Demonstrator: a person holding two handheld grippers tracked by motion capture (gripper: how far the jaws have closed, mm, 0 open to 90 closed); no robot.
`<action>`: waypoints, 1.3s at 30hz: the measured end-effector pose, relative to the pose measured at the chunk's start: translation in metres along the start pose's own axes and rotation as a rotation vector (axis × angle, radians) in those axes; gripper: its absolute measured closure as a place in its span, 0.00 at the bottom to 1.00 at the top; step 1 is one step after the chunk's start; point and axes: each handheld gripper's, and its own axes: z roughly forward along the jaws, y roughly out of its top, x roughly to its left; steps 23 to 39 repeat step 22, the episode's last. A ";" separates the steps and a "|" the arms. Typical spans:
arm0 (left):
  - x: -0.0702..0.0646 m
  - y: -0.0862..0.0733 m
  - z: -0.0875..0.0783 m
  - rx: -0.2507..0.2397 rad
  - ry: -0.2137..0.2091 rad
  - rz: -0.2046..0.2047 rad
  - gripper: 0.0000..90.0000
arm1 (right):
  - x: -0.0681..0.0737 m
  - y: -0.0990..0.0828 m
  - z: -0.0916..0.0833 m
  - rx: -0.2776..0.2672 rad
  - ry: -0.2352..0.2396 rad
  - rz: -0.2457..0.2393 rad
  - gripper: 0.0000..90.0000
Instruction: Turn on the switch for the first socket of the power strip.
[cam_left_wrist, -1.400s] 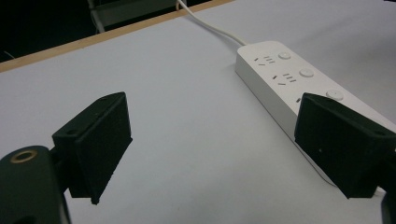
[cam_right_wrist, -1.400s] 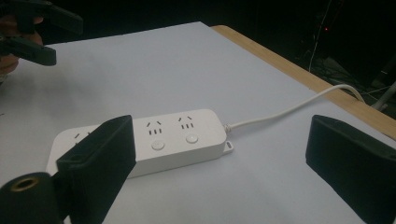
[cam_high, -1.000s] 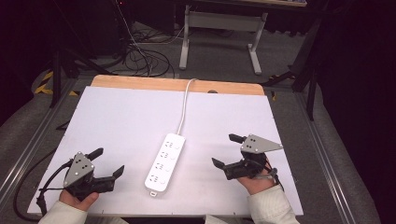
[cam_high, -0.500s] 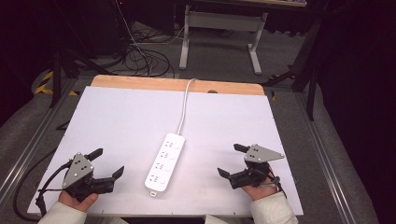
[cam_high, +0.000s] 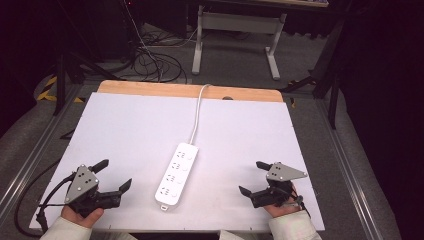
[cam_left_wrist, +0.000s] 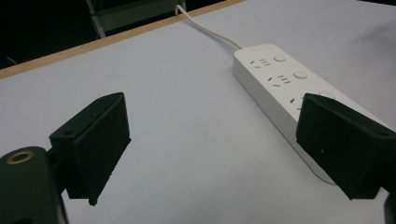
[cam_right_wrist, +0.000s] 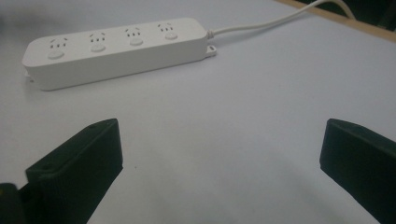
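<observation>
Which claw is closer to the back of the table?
The right claw; it sits a little farther up the white table than the left claw.

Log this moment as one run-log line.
left claw: open, empty | right claw: open, empty | power strip: untouched, flat between them | cord: runs off far edge

Black hand-held gripper (cam_high: 114, 174) (grey triangular plate), white sleeves (cam_high: 292, 228).

no readable text or labels.
</observation>
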 end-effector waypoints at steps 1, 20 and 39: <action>0.000 0.000 0.000 0.003 0.001 0.009 0.12 | 0.000 -0.003 0.001 0.012 0.004 0.006 0.00; 0.000 0.000 0.001 0.002 0.001 0.018 0.11 | -0.001 -0.004 -0.002 -0.008 -0.014 0.036 0.00; 0.000 0.000 0.001 0.004 0.001 0.021 0.11 | -0.002 -0.004 -0.003 -0.014 -0.015 0.038 0.00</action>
